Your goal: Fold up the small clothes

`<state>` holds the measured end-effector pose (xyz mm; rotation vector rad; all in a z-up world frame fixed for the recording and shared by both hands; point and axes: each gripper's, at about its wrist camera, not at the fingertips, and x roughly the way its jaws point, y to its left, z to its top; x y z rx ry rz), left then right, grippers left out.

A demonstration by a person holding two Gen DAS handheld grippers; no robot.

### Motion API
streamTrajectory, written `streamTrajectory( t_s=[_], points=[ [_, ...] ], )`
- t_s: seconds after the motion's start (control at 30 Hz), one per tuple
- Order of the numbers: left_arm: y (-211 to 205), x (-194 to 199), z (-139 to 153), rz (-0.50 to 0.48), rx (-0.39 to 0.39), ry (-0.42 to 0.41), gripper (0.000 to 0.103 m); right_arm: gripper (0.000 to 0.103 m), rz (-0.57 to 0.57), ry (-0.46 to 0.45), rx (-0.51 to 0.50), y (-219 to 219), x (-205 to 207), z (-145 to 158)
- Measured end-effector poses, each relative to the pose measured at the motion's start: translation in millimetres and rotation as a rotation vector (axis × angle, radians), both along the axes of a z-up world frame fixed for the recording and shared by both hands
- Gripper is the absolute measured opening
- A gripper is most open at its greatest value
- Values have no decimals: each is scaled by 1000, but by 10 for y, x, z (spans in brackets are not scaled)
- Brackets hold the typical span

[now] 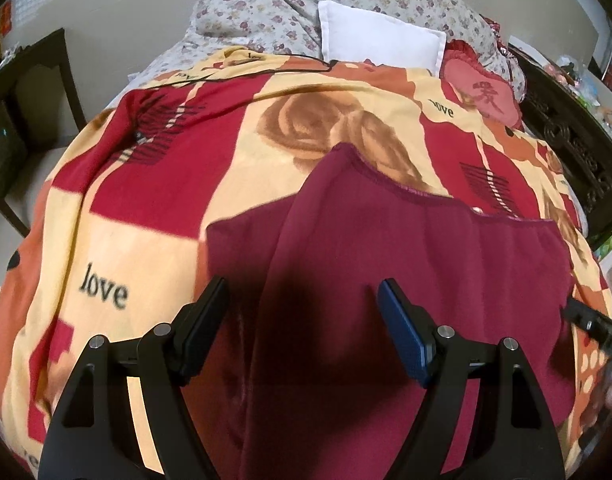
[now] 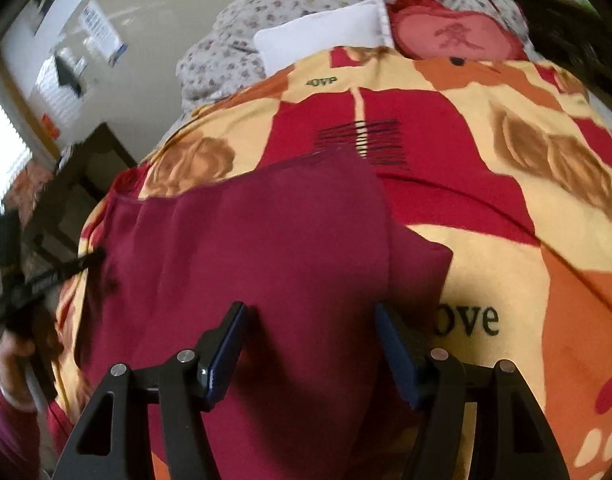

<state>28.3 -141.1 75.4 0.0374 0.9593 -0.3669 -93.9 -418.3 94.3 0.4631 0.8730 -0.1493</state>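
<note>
A maroon garment (image 1: pixel 405 264) lies spread on a red, yellow and orange blanket (image 1: pixel 146 216) on a bed. It also shows in the right wrist view (image 2: pixel 266 248), with a sleeve sticking out at its right. My left gripper (image 1: pixel 304 300) is open and empty, just above the garment's left part. My right gripper (image 2: pixel 309 320) is open and empty, above the garment's right part. The right gripper's tip (image 1: pixel 589 320) shows at the garment's right edge in the left wrist view. The left gripper (image 2: pixel 50 276) shows at the garment's left edge in the right wrist view.
A white pillow (image 1: pixel 381 40), a floral quilt (image 1: pixel 266 12) and a red heart cushion (image 1: pixel 485 92) lie at the bed's head. A dark wooden table (image 1: pixel 30 92) stands left of the bed. A dark carved headboard or rail (image 1: pixel 565 140) runs along the right.
</note>
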Motion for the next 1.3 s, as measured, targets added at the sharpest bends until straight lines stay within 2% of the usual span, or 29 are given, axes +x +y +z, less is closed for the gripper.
streamTrajectory(
  t_s=[0.2, 0.33, 0.53, 0.67, 0.73, 0.8, 0.97, 1.03, 1.13, 1.2, 1.3],
  points=[
    [229, -172, -17, 20, -5, 4, 78, 63, 41, -37, -35, 234, -45, 277],
    [379, -237, -71, 45, -27, 27, 77, 63, 89, -48, -42, 426, 54, 327],
    [553, -327, -155, 68, -44, 56, 77, 63, 100, -10, -16, 500, 238, 145],
    [648, -354, -224, 77, -56, 76, 77, 64, 102, 62, -12, 498, 336, -96],
    [680, -357, -258, 81, -60, 85, 77, 66, 110, 66, -10, 495, 351, -136],
    [703, -359, -278, 84, -72, 93, 77, 74, 114, 64, 6, 506, 360, -132],
    [732, -398, -301, 91, -108, 108, 77, 86, 128, 75, -9, 583, 407, -140],
    [731, -422, -293, 87, -116, 110, 77, 88, 122, 70, -10, 600, 411, -149],
    [709, -460, -280, 72, -119, 109, 77, 101, 136, 41, 73, 567, 406, -181],
    [691, -475, -277, 68, -120, 111, 77, 103, 132, 27, 127, 514, 393, -191],
    [672, -485, -260, 64, -133, 110, 77, 102, 104, 20, 129, 513, 354, -119]
  ],
)
